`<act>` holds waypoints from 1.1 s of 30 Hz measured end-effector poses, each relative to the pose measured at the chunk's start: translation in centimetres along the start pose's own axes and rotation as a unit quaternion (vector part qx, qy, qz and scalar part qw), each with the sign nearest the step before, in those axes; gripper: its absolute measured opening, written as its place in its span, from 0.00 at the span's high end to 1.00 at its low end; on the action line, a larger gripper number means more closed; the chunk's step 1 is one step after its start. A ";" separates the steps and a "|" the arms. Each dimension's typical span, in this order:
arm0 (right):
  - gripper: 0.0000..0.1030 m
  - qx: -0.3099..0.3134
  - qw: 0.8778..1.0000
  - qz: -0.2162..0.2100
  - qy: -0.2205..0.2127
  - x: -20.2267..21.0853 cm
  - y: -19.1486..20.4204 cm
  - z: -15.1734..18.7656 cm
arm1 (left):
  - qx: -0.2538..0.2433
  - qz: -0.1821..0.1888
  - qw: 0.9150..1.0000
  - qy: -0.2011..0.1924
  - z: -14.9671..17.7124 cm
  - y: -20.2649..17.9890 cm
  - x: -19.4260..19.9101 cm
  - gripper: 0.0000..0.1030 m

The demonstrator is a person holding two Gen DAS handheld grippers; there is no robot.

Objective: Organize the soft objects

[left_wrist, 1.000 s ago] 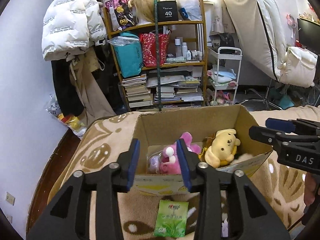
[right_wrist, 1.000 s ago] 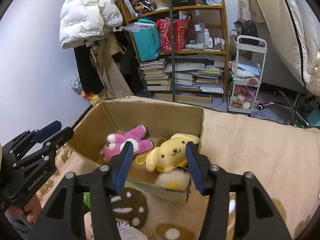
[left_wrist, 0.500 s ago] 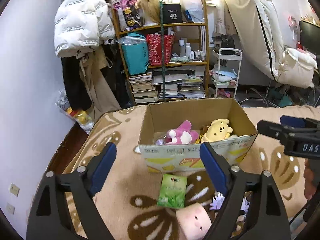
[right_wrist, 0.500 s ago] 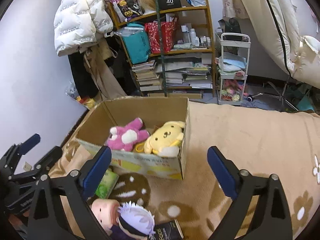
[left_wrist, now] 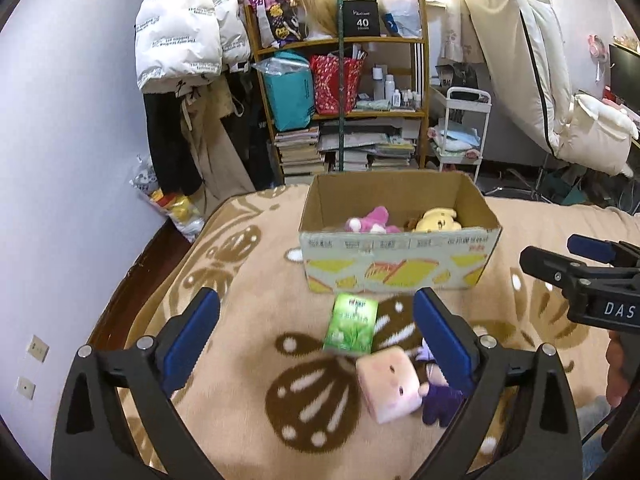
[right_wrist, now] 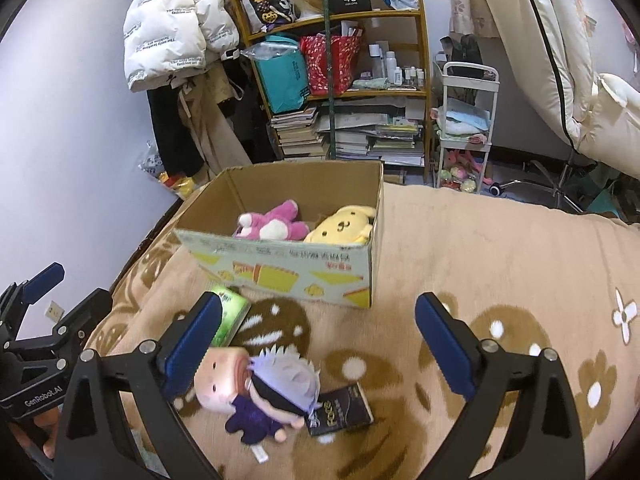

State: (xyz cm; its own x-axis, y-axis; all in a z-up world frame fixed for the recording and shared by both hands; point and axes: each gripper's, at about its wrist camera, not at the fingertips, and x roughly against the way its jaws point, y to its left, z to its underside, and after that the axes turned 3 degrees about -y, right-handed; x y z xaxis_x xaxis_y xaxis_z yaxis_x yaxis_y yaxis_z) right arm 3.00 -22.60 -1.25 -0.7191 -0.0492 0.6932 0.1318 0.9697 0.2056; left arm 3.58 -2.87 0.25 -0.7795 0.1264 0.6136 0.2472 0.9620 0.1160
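Both hand-held grippers backed off the box [left_wrist: 400, 258], left opening.

Two plush toys [right_wrist: 304, 226] in the box [right_wrist: 280, 272]; packet [left_wrist: 351, 324] before it.

box [right_wrist: 280, 276]: matt cardboard | blanket [right_wrist: 480, 248]: fuzzy cloth | toys [right_wrist: 272, 224]: plush

"40" on a black box [left_wrist: 362, 20] on the shelf's top board, "DAS" on the right tongs [left_wrist: 618, 309] in the left wrist view, "GenRobot.AI" on the left tongs [right_wrist: 42, 397] in the right wrist view, box print unreadable
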 end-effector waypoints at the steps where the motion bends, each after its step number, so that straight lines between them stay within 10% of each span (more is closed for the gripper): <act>1: 0.02 0.000 1.000 0.000 0.001 0.3 0.1 0.3 | 0.002 0.000 1.000 0.006 0.3 0.1 0.2 0.07; 33: 0.02 -0.029 0.997 0.019 0.071 -2.8 0.0 2.8 | -0.012 0.015 0.996 0.092 3.2 -0.6 -3.9 0.07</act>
State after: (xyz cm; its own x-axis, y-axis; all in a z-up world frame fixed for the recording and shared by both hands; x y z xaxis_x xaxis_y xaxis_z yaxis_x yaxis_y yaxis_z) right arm 3.09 -21.79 -5.15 -0.6088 -0.0500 0.7918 0.1991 0.9564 0.2135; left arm 4.60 -3.18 -4.67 -0.6537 0.1070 0.7492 0.2842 0.9522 0.1120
